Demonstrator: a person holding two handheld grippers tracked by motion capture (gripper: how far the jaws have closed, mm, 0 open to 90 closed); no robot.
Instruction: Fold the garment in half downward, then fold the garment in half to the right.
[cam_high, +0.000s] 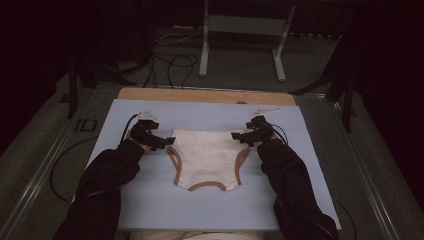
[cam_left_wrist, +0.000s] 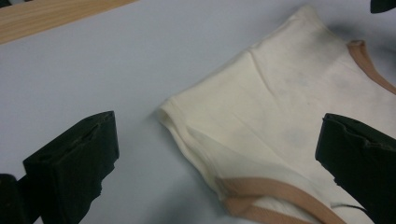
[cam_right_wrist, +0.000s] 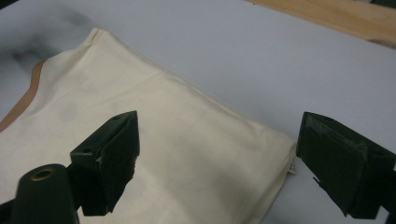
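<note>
Cream garment (cam_high: 206, 157) lies flat mid-tabletop (cam_high: 150, 205). Left tongs (cam_high: 167, 143) spread at its 10 o'clock corner, right tongs (cam_high: 239, 137) spread at the 2 o'clock corner, both equally near.

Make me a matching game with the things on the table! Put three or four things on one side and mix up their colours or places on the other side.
Things:
1. garment
2. trim on the garment's edge
3. mat under the garment
4. left gripper

Matches:
A. light blue
B. cream white
C. open, at the garment's left corner
D. tan brown

Pairs: 1-B, 2-D, 3-A, 4-C
</note>
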